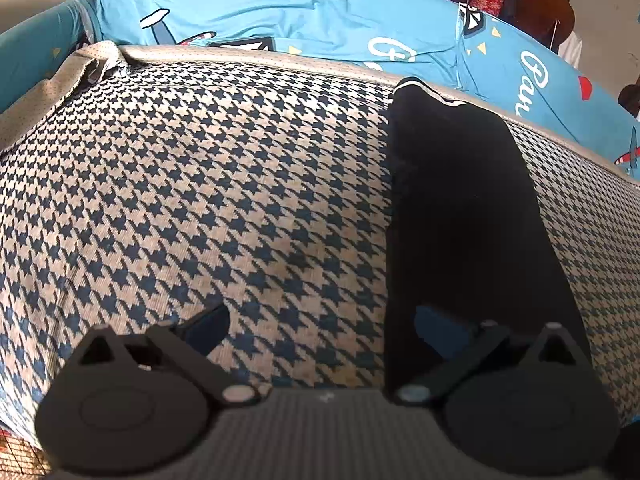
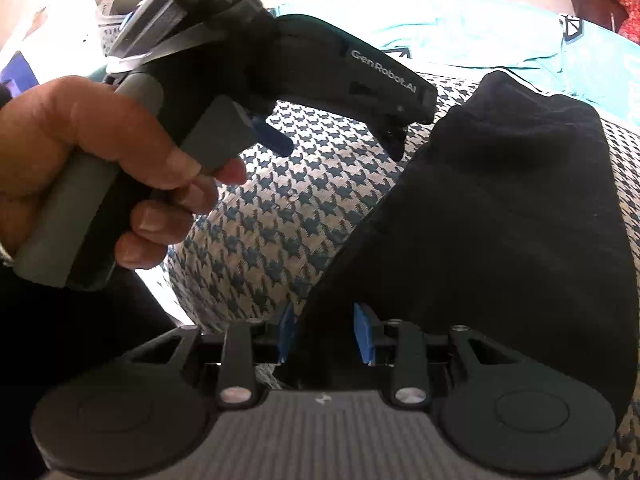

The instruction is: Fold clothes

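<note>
In the left wrist view, the black garment (image 1: 460, 208) lies as a long folded strip on the houndstooth cloth (image 1: 200, 200), which covers a bed with a blue sheet (image 1: 300, 12) behind. Our left hand-held gripper (image 1: 320, 328) is spread wide and holds nothing; its right finger (image 1: 440, 332) hangs over the near end of the garment, and we cannot tell whether it touches. In the right wrist view, the garment (image 2: 500, 220) runs away from us, and our right hand-held gripper (image 2: 325, 334) has its blue pads (image 2: 362, 334) drawn fairly close with the near hem between them; a small gap shows, so we judge a light pinch at best. The left hand-held gripper (image 2: 340, 136), in the person's hand (image 2: 100, 152), hovers agape above the cloth. To fold well, we should pinch both near corners firmly, lift evenly, and carry the hem squarely to the far edge.
</note>
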The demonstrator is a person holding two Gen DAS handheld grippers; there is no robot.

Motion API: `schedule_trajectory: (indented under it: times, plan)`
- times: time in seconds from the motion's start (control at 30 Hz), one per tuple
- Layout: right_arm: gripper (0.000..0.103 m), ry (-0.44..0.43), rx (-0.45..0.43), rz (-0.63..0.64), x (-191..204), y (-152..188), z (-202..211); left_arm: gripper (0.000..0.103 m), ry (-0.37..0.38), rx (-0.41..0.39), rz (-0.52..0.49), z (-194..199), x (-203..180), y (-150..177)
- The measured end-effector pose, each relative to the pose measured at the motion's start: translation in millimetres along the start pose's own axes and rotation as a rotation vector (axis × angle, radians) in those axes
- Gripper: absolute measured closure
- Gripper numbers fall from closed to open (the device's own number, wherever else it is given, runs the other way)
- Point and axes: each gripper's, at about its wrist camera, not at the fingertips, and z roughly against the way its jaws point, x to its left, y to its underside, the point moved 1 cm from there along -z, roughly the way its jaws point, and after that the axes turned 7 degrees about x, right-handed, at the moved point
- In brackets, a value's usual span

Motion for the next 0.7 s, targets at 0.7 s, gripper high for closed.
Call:
schedule_trajectory:
  times: [0.7]
  plan:
    - [0.086, 0.056, -0.037, 0.042, 5, -5, 4, 0.000, -0.010, 0.000, -0.009, -2, -3, -1]
